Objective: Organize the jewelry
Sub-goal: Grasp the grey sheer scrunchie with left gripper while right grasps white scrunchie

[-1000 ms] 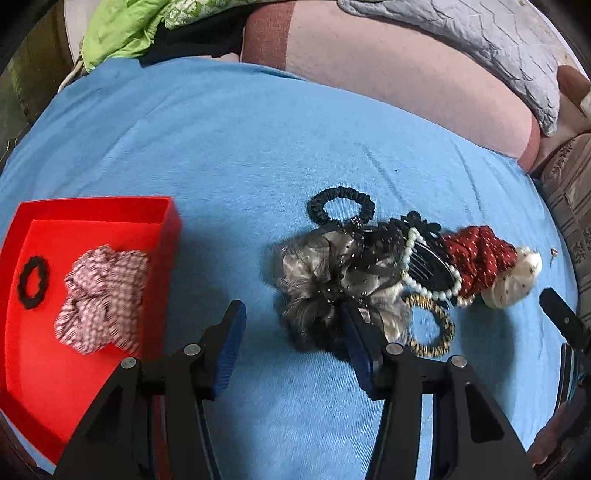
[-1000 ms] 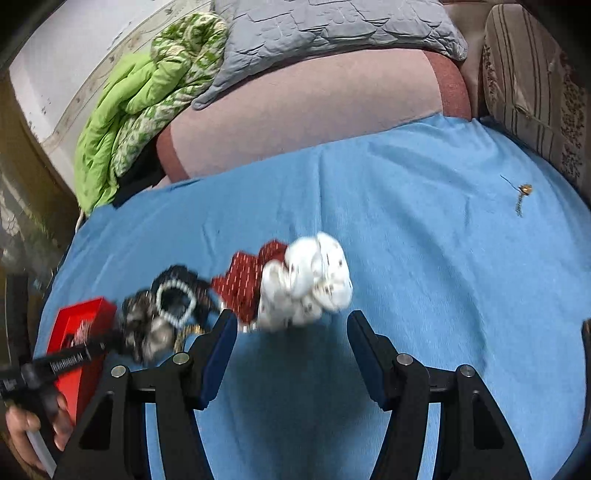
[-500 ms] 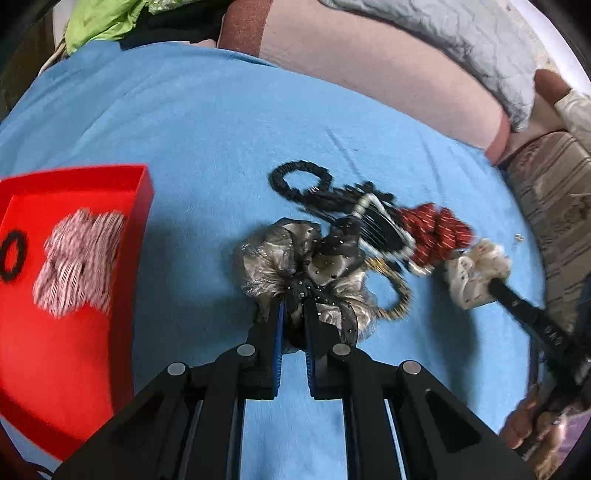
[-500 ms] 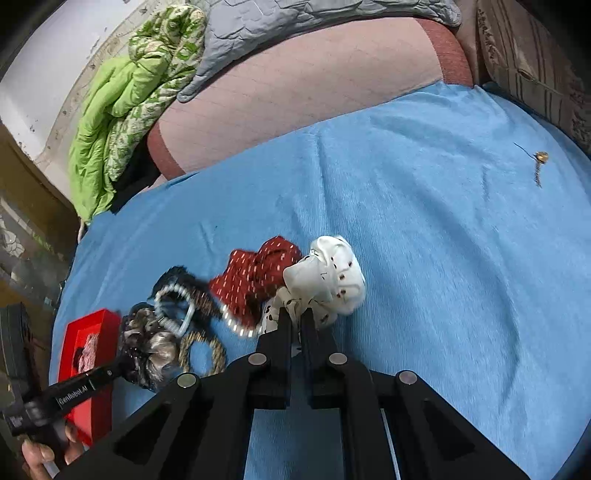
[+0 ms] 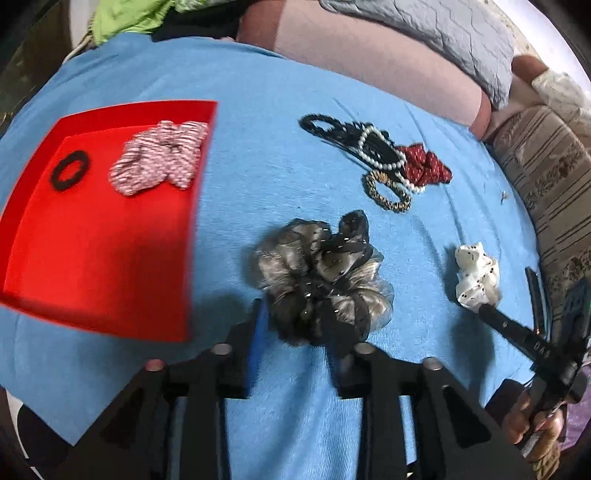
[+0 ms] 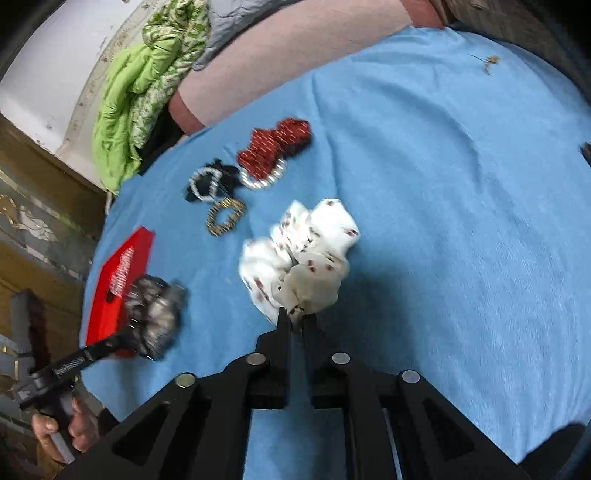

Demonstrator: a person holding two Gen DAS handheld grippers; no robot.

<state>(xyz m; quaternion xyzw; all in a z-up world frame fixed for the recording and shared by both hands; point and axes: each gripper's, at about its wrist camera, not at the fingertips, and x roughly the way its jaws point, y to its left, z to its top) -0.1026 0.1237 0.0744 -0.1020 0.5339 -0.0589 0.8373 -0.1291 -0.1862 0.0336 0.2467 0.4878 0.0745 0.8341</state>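
Observation:
A grey and black scrunchie lies on the blue cloth, right of the red tray. It sits between the jaws of my left gripper, which are opening, and the left blue pad shows bare. My right gripper is pinched on a white spotted scrunchie, with its jaws starting to open. The tray holds a black hair tie and a striped scrunchie. A pearl bracelet, a red scrunchie and a gold bracelet remain piled together.
A pink bolster and a grey quilted cushion border the cloth's far side. A striped cushion lies at the right and a green blanket at the far left. A small loose trinket lies far right.
Both grippers shut on their scrunchies and pulled them out of the pile toward me. The left jaws have since spread apart again. The tray now looks closer in the left wrist view.

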